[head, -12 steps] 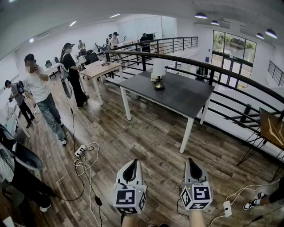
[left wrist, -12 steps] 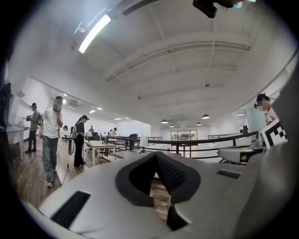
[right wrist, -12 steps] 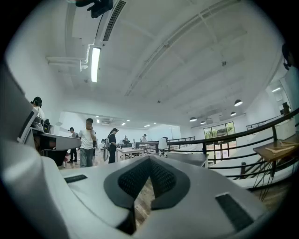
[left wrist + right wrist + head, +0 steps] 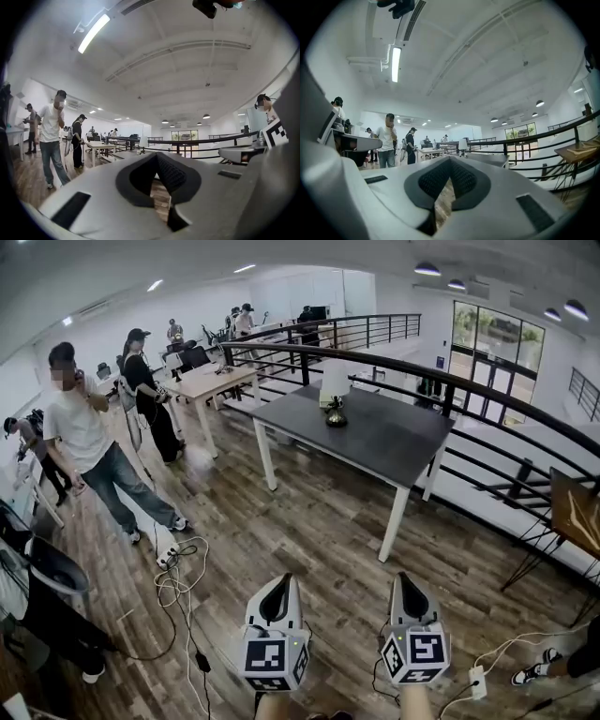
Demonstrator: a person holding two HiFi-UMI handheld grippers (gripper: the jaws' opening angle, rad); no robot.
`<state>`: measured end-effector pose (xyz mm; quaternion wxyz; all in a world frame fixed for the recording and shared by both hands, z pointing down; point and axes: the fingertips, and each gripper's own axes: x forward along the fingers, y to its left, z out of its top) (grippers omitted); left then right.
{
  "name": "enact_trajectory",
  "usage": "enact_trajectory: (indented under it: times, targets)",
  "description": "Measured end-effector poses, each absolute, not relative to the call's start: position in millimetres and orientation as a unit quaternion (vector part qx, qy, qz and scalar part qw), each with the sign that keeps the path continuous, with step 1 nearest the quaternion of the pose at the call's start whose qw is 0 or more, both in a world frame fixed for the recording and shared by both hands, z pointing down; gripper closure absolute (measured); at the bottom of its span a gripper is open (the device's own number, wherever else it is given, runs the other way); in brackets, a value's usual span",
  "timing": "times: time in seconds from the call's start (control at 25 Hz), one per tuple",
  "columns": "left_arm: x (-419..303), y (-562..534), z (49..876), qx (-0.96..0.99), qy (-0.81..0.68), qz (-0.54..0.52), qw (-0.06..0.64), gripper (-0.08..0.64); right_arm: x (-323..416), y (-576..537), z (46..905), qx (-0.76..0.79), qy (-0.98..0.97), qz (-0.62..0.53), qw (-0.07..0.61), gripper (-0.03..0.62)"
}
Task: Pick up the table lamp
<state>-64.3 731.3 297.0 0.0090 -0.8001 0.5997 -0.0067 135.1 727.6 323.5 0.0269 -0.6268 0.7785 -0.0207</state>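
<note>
While the table lamp (image 4: 335,395) stands upright at the far end of the dark table (image 4: 384,442), it's well ahead and pretty much midway between both grippers, so neither's really nearer. Left gripper (image 4: 277,596) and right gripper (image 4: 409,596) are both pressed together, holding nothing.

Open-plan room. Brown wood-plank floor (image 4: 309,521); white walls and ceiling, round ceiling lights (image 4: 427,271) lit. Dark grey rectangular table on white legs (image 4: 394,442) stands beside curved black metal railing (image 4: 487,395). Light wooden table (image 4: 211,382) further back. Tall dark-framed windows (image 4: 492,343) at right.
</note>
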Motion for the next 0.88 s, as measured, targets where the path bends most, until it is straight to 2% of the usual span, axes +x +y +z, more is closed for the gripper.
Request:
enact_trajectory:
  times: [0.52,0.88]
  targets:
    - [-39.9,714.3,307.4,-0.799,0.601,-0.010,0.003,0.548,148.5,709.6,329.4,-0.615,0.788,-0.019,0.028,0.600]
    - [-46.3,647.8,313.4,-0.800,0.600,-0.012,0.000,0.548,140.7,643.3,335.6,-0.615,0.788,-0.023,0.024,0.600]
